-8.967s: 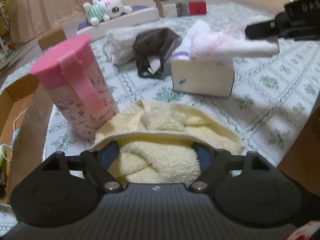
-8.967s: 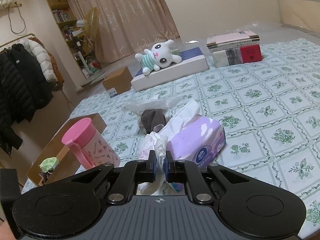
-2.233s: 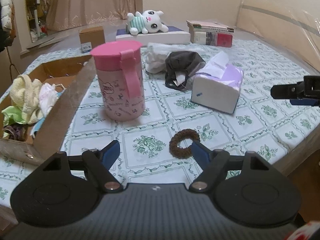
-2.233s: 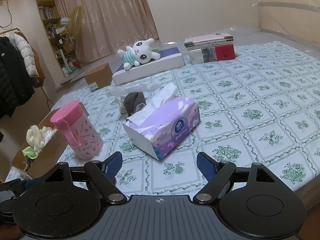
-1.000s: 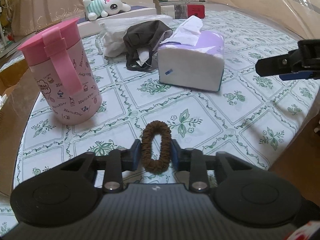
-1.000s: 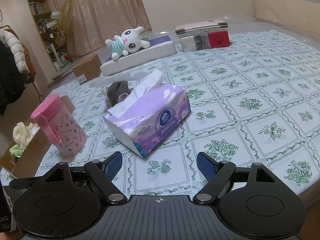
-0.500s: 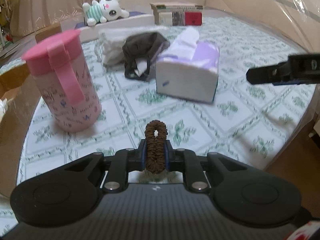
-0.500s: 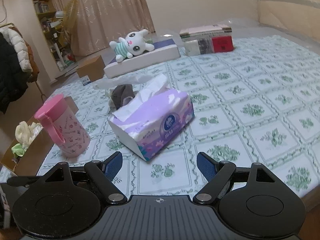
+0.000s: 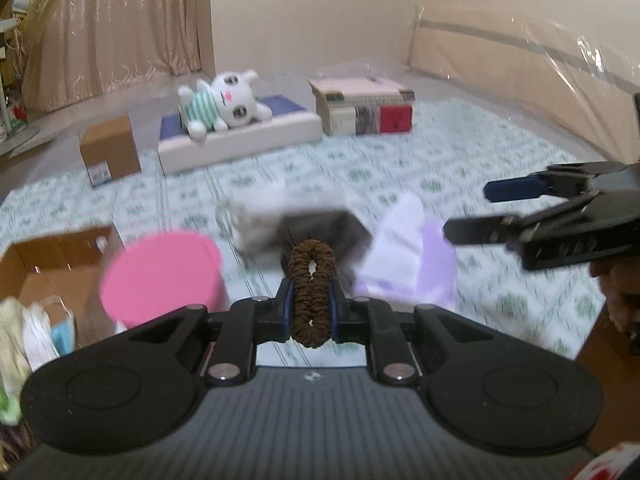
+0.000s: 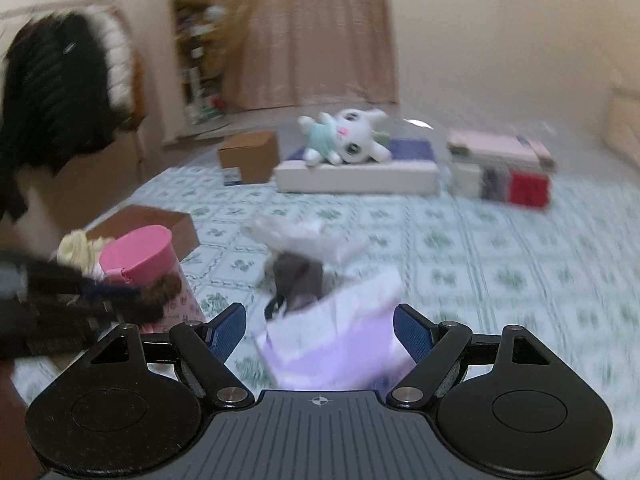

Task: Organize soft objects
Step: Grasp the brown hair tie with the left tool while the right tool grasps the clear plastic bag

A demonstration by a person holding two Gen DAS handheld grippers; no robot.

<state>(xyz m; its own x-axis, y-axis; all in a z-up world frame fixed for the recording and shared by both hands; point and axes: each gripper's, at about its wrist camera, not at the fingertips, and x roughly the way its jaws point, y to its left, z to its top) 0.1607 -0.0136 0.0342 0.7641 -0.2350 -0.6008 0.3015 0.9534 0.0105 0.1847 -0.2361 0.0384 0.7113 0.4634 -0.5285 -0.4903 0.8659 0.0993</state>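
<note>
**Brown scrunchie pinched in the left tool, right tool wide and empty**

Seen from the left wrist, far to the left of the left tool sits an open cardboard box with soft things in it: a pale yellow cloth and something white and light blue, all blurred. Just left of the tool and ahead of it stands the pink-lidded cup. The left tool itself is narrowed down on a brown scrunchie, squeezed flat and upright between the blue pads, its loop rising above the fingertips and clear of the green-patterned tabletop. Straight ahead beyond the scrunchie lies a dark grey cloth with a crumpled white bag at its left. To the right of the tool is the purple tissue box, a white tissue sticking up from it. Further right, the right tool reaches in from the edge, its two fingers spread well apart with nothing between them.

Far ahead, at the back of the tabletop, stand a small brown carton, then a white plush toy lying on a flat white box, then a stack of books.

From the right wrist, the left tool and its scrunchie show as a dark blur at the left, beside the pink cup. The tissue box lies directly in front of the wide right tool, not touched by its pads.
</note>
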